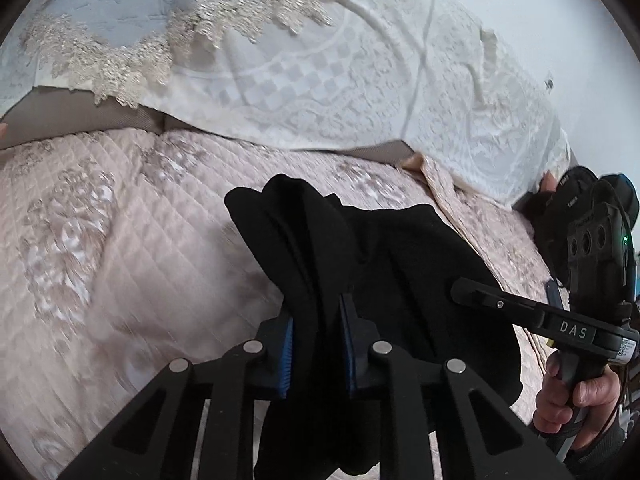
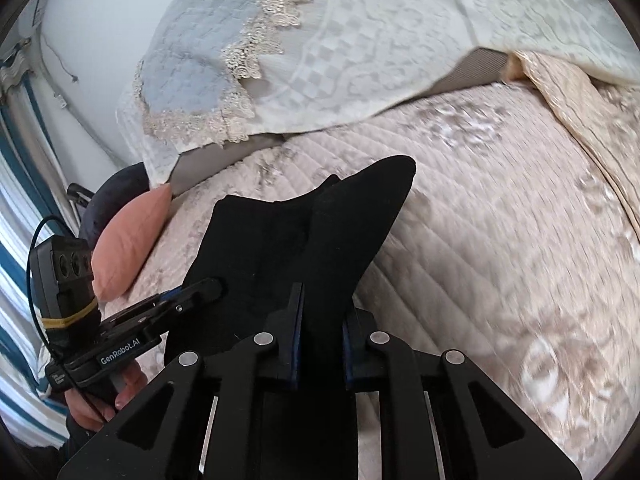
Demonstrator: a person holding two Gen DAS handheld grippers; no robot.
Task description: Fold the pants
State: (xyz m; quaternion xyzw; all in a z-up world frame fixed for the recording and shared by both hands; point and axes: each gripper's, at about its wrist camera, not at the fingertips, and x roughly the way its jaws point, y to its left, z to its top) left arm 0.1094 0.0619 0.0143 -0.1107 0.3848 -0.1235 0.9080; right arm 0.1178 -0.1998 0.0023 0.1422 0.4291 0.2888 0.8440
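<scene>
The black pants (image 1: 380, 248) hang bunched above the bed, held up at two places. In the left wrist view my left gripper (image 1: 318, 320) is shut on a thick fold of the cloth, and its blue pads (image 1: 287, 344) press the fabric from both sides. The right gripper (image 1: 474, 293) reaches into the same cloth from the right, held by a hand (image 1: 576, 396). In the right wrist view my right gripper (image 2: 322, 320) is shut on another fold of the pants (image 2: 296, 232), and the left gripper (image 2: 206, 289) bites the cloth at the left. The lower part of the pants is hidden under the grippers.
A quilted pale pink bedspread (image 1: 120, 240) lies below the pants. A white lace-edged cover (image 1: 340, 80) drapes over the pillows behind. A pink cushion (image 2: 128, 236) sits at the bed's left edge, next to a striped curtain (image 2: 16, 240).
</scene>
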